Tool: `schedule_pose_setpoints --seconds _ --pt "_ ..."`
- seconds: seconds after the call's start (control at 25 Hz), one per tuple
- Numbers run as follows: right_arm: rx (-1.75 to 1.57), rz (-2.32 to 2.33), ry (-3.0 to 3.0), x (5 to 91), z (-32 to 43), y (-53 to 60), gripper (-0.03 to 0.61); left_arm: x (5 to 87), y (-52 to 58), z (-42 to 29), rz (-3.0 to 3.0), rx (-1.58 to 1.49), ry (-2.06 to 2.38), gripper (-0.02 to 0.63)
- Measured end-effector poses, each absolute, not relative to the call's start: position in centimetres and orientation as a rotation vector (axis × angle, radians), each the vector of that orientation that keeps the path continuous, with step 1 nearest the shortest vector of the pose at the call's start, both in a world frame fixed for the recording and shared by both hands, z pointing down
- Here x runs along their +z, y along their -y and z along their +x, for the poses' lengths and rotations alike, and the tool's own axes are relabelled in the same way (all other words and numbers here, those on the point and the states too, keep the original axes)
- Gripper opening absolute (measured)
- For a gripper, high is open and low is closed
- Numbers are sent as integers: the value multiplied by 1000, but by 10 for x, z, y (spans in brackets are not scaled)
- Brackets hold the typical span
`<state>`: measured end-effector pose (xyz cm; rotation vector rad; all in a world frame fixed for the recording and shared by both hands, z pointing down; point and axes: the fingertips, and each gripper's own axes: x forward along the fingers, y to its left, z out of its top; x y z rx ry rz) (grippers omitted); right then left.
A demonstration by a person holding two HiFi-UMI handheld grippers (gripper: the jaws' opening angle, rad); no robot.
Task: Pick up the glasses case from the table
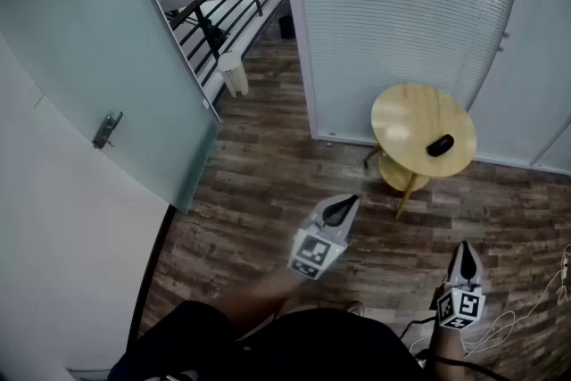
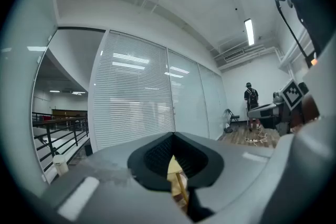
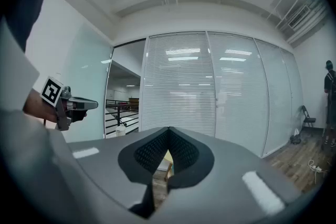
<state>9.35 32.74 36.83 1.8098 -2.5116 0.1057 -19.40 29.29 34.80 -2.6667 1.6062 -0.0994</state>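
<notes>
The black glasses case (image 1: 440, 144) lies on the right part of a small round wooden table (image 1: 406, 116), far ahead of both grippers. My left gripper (image 1: 340, 211) is held level over the wood floor, short of the table and to its left, shut and empty. My right gripper (image 1: 466, 258) hangs nearer me on the right, also shut and empty. In the left gripper view the jaws of my left gripper (image 2: 173, 136) meet at the tip, and a sliver of the table (image 2: 176, 166) shows below. The right gripper view shows my right gripper (image 3: 168, 129) the same way, with my left gripper (image 3: 71, 105) at its left.
A glass wall with white blinds (image 1: 401, 4) curves behind the table. A frosted glass door (image 1: 98, 58) stands at the left, with a railing (image 1: 219, 0) and a white bin (image 1: 235, 72) beyond. Cables (image 1: 535, 308) lie on the floor at the right. A person (image 2: 251, 102) stands far off.
</notes>
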Motion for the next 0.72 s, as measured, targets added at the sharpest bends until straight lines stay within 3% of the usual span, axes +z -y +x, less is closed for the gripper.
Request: schedule_pose_setpoints --seconds 0.24,0.72 --pt "51 1748 2570 365 60 -311 8 356 -295 -221 -2621 -175 -1605 5" --pt "103 1835 2582 362 100 -305 8 353 -271 -184 -2636 -210 -1558 5"
